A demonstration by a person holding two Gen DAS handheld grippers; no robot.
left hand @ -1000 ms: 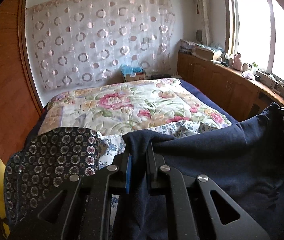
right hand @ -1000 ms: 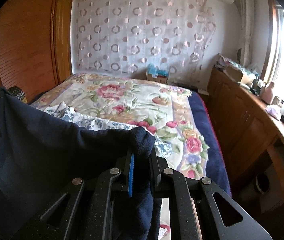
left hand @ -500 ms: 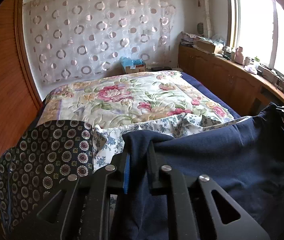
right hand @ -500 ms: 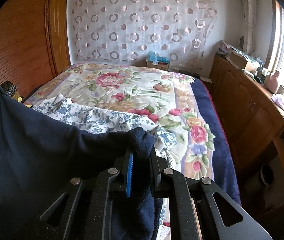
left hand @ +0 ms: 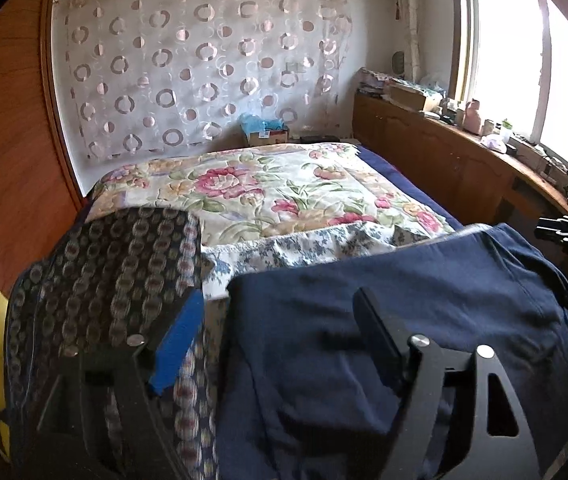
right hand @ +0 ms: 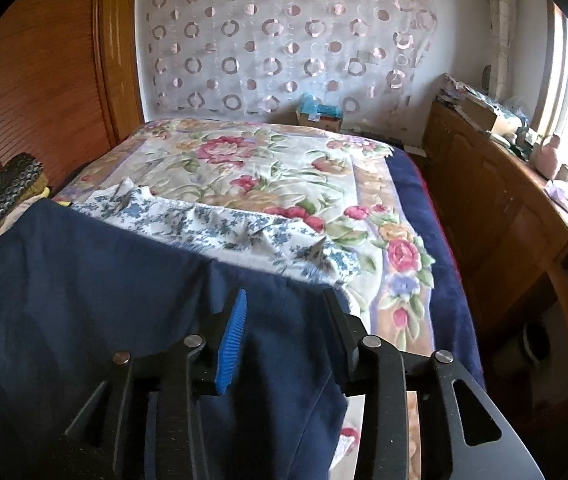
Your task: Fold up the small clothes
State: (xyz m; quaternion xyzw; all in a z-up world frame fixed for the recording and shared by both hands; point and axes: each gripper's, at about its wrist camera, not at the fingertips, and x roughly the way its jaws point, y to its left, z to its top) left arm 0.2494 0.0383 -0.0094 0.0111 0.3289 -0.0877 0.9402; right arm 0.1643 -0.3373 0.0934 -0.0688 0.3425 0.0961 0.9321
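Spreading apart, the left gripper (left hand: 279,328) and right gripper (right hand: 284,320) have just been opening, jaws clear of the dark navy cloth garment (left hand: 424,312) lying between them at the bed's (right hand: 416,184) near edge; overhanging fabric may slide off.

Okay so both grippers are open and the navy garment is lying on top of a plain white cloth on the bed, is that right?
Not quite. The cloth under the navy garment is white with a blue floral print, as the right wrist view shows. Both the left gripper and right gripper are open.
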